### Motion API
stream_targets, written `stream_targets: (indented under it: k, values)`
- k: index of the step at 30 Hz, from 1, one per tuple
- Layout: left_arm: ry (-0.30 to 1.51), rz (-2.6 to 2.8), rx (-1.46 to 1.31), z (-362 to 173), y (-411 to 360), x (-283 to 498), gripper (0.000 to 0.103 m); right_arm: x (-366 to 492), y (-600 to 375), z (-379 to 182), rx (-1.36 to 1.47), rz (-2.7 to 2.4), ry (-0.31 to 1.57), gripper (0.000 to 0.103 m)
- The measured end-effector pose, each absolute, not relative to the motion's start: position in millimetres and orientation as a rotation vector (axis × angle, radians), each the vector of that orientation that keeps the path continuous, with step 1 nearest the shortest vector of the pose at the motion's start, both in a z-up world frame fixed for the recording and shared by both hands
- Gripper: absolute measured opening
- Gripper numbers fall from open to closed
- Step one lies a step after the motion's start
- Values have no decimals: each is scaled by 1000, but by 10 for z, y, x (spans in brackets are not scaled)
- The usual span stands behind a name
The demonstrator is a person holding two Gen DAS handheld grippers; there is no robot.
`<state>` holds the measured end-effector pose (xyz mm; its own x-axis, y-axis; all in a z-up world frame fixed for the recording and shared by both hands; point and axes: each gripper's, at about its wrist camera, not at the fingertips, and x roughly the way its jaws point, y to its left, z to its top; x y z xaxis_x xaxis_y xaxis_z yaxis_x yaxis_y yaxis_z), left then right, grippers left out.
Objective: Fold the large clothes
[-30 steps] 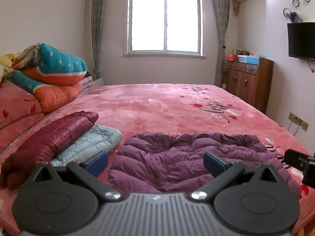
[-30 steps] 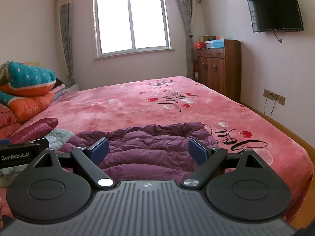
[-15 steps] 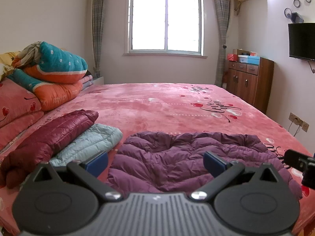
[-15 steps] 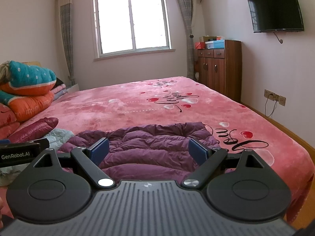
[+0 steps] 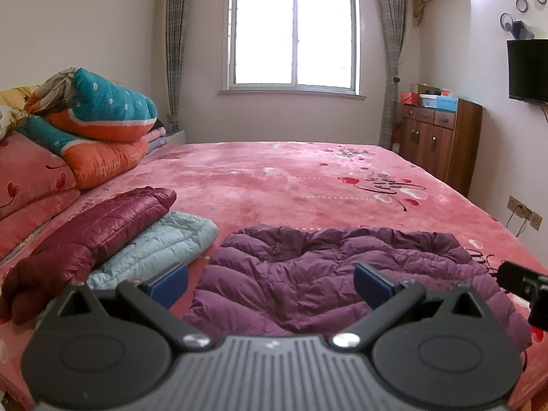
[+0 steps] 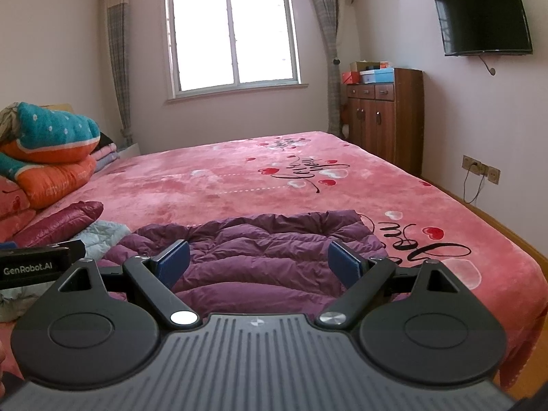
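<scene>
Left gripper (image 5: 270, 282) and right gripper (image 6: 258, 262) both spread wide, holding nothing, poised above the near hem of the purple down jacket (image 5: 339, 274). Jacket lies flat at the bed's near edge. Beside it: maroon jacket (image 5: 92, 226) atop pale blue jacket (image 5: 164, 246). Risk: slippery puffed fabric may escape a shallow pinch, skewing the fold

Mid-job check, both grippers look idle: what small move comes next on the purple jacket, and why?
Probably lower both grippers to the purple jacket's near edge. The left gripper and right gripper are open above it, holding nothing, and it lies spread on the bed.
</scene>
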<state>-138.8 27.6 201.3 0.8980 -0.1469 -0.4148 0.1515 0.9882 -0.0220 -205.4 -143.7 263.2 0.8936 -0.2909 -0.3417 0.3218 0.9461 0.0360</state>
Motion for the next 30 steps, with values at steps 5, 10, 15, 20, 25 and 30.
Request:
stream_targets:
  k: [5,10,15,20,25,30]
  values:
    - [426,-157,15,2006,262,-1401,102,-2053,-1458,2630,93,-312,343,103]
    - [419,-160,18,1994,258,-1406,102,-2055,-1478,2629,95,-309,347,103]
    - [433,-165,9,1971,259,-1389,102,-2065,-1492,2626,98,-305,350,103]
    - [441,-170,19,1945,240,-1372,102,-2055,-1489,2619,99,-304,353,103]
    - [444,-182,25,1912,210,-1371,102,-2043,-1496,2610,103,-302,359,103]
    - [453,-184,34,1881,189,-1354,102,-2034,-1510,2585,108,-305,365,103]
